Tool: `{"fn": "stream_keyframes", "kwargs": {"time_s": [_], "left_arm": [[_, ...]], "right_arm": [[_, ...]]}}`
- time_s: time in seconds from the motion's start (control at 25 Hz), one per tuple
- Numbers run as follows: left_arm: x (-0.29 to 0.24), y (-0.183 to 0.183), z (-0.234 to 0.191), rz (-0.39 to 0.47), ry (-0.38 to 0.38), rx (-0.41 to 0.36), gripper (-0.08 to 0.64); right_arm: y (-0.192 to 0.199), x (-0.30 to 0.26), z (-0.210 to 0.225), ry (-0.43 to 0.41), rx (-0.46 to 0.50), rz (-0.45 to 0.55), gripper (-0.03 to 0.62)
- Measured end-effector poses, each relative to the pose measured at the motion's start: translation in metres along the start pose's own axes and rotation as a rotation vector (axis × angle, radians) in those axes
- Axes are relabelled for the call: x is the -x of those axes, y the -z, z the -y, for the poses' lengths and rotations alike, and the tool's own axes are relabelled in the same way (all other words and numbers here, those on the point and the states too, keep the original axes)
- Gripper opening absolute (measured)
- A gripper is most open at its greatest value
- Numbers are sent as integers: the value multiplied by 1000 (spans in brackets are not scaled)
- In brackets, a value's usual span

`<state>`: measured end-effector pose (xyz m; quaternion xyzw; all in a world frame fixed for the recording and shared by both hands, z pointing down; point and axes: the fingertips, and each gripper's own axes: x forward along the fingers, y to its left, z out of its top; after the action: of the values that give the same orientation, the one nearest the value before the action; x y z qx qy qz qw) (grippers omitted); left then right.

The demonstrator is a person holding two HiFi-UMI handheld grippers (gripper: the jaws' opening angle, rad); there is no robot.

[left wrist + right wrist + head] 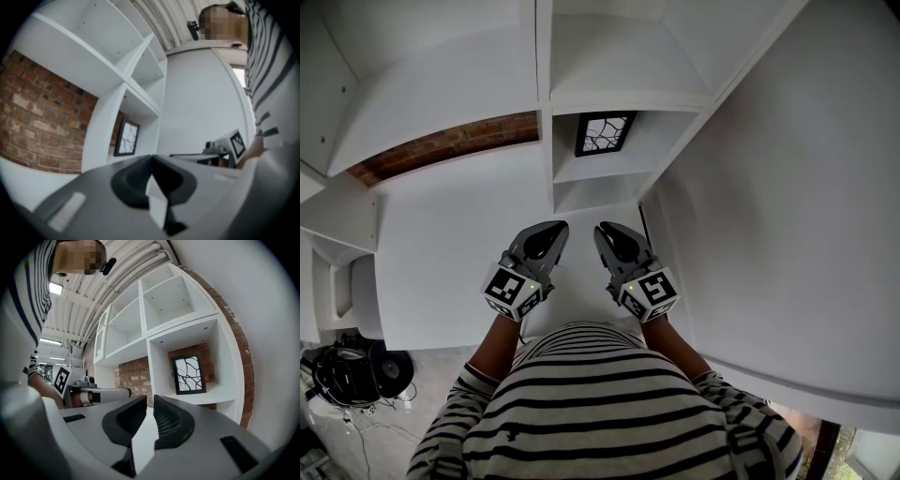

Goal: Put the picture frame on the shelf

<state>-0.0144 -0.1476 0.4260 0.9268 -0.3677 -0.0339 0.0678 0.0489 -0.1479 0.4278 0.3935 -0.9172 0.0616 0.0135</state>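
Observation:
The black picture frame with a white branching-line print stands upright in a cubby of the white shelf unit. It shows too in the left gripper view and in the right gripper view. Both grippers hang side by side close to my striped shirt, well short of the frame and below it. My left gripper is shut and holds nothing, jaws touching. The right gripper is likewise shut and empty, with only a hairline slit between its jaws.
Red brick wall shows behind the open shelf backs. A plain white wall rises to the right of the shelf. A white surface lies under the grippers. Black gear and cables sit on the floor at lower left.

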Motion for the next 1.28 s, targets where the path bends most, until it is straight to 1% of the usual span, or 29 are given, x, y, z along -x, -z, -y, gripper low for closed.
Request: {"fn": "stream_keyframes", "kwargs": {"time_s": [0.24, 0.4, 0.52, 0.6, 0.76, 0.84, 0.96, 1.16, 1.28], "left_arm": [[10, 14, 16, -28, 30, 25, 9], [24, 23, 27, -48, 52, 40, 9], [36, 29, 27, -55, 41, 77, 9], [40, 28, 26, -50, 37, 98, 8], [36, 26, 29, -42, 51, 81, 9], [34, 24, 31, -42, 56, 72, 9], [33, 23, 29, -40, 57, 66, 9], [32, 20, 22, -34, 42, 77, 9], [28, 16, 20, -29, 42, 75, 9]], "right_arm": [[13, 3, -27, -54, -39, -21, 23], [14, 8, -37, -68, -78, -14, 17], [13, 11, -40, -57, -70, -32, 14], [15, 12, -43, -64, -89, -35, 12], [20, 8, -56, -105, -69, -72, 11], [18, 5, -61, -117, -66, -71, 9], [19, 4, -55, -113, -67, -67, 8], [19, 3, -40, -70, -33, -87, 7], [18, 2, -37, -62, -28, -88, 8]]}}
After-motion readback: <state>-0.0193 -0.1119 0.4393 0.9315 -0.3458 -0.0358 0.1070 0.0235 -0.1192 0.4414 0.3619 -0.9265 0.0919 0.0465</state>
